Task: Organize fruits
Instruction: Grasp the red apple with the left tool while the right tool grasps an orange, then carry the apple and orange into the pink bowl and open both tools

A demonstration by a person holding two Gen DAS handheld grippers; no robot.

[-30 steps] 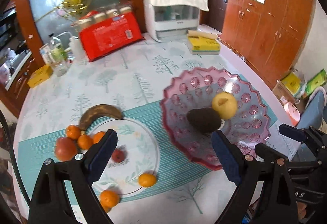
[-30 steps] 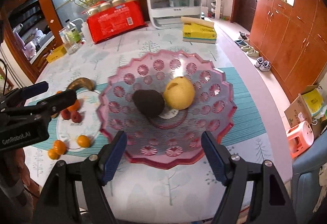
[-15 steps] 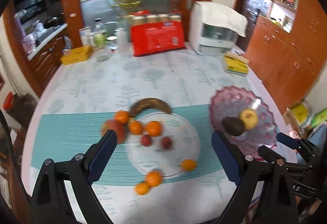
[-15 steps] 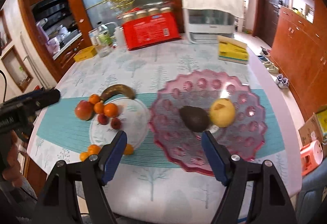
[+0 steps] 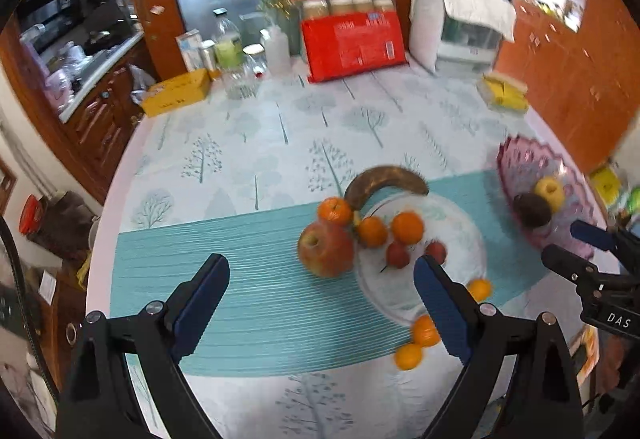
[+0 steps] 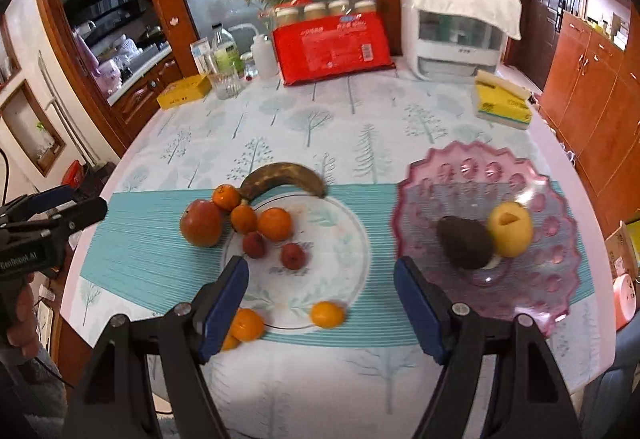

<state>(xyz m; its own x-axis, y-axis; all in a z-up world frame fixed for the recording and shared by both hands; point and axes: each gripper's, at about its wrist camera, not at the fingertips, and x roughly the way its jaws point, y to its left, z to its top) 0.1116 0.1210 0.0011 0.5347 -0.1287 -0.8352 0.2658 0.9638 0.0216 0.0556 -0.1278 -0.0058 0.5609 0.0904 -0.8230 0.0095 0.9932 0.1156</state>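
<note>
A clear plate (image 6: 344,271) holds two oranges (image 6: 274,223) and two small red fruits (image 6: 293,256). A red apple (image 6: 201,223), a brown banana (image 6: 284,178) and loose oranges (image 6: 327,314) lie around it. A pink scalloped dish (image 6: 532,279) on the right holds an avocado (image 6: 464,242) and a yellow apple (image 6: 511,229). My left gripper (image 5: 320,303) is open and empty, hovering near the apple (image 5: 325,247). My right gripper (image 6: 320,307) is open and empty above the plate's near edge.
At the table's far side stand a red package (image 6: 332,49), a white appliance (image 6: 456,35), bottles (image 6: 226,59), a yellow box (image 6: 184,91) and a yellow tissue pack (image 6: 502,105). Wooden cabinets (image 6: 592,87) line the right. The table edge (image 6: 600,319) curves near the pink dish.
Both grippers have swung left, away from the pink dish. The left view now centres on the apple and plate; the right view now centres on the plate. Both stay open.
</note>
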